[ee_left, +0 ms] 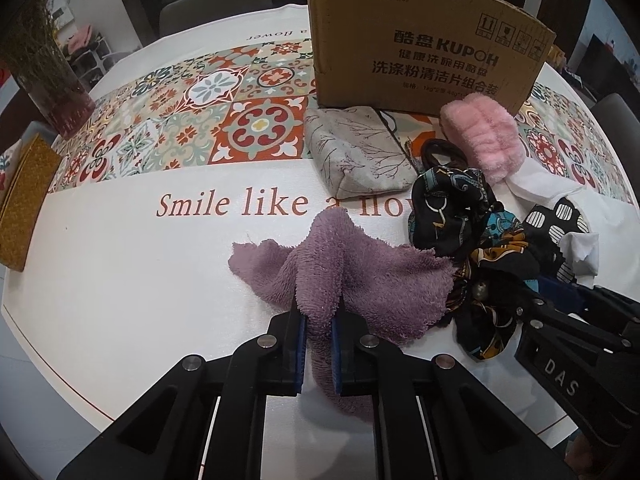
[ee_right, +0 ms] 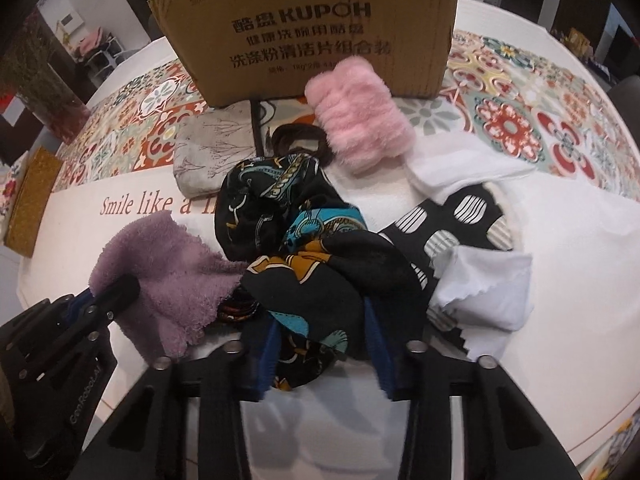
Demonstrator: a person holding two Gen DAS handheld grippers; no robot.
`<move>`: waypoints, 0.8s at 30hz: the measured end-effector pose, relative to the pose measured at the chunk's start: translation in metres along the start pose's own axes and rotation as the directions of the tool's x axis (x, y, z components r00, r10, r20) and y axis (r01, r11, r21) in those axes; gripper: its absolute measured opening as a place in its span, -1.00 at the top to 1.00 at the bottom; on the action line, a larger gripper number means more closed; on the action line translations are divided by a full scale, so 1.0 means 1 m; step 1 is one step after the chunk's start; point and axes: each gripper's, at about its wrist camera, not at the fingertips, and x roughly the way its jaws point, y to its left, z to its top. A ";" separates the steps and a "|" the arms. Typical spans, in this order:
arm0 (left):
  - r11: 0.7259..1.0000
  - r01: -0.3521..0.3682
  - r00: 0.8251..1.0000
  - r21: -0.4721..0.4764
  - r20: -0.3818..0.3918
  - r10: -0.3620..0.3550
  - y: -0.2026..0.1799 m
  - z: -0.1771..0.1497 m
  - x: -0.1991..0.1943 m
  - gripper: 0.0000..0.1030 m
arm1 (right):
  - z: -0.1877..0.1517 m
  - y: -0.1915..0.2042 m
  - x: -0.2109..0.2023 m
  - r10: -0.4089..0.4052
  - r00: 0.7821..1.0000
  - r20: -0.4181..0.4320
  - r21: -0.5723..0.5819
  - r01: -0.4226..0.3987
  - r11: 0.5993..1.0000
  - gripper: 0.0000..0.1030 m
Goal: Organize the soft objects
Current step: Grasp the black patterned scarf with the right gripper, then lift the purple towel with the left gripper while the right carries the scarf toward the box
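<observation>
My left gripper [ee_left: 319,334] is shut on a fuzzy purple towel [ee_left: 360,272], which bunches up between its blue pads and spreads over the white tablecloth. In the right wrist view the same towel [ee_right: 168,264] lies at the left. My right gripper [ee_right: 322,350] points down into a pile of soft things, and its pads press from both sides on a black patterned scarf [ee_right: 320,256] with teal and mustard print. The scarf [ee_left: 452,208] also shows at the right of the left wrist view, beside the towel.
A cardboard box [ee_right: 320,32] stands at the back. In front of it lie a pink fluffy item [ee_right: 360,116], a grey printed pouch [ee_right: 212,148], a dark hair tie [ee_right: 300,136], a black-and-white dotted cloth [ee_right: 460,216] and white cloths [ee_right: 488,288]. A vase [ee_left: 48,80] and a woven mat [ee_left: 24,200] stand far left.
</observation>
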 end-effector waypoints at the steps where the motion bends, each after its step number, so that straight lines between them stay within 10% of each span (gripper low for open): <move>1: 1.000 0.001 1.000 0.000 0.002 -0.001 0.000 0.000 -0.001 0.78 | 0.000 -0.001 0.000 0.008 1.000 0.001 0.007 -0.008 1.000 0.47; 6: 1.000 0.006 1.000 -0.003 0.010 -0.006 0.000 -0.001 -0.005 0.78 | -0.002 0.002 -0.003 0.024 0.999 0.024 0.006 -0.025 1.000 0.86; 24: 1.000 -0.003 0.992 -0.007 0.123 0.004 0.002 0.000 -0.051 0.79 | -0.003 0.012 -0.059 0.064 0.983 0.171 -0.014 -0.062 0.998 0.91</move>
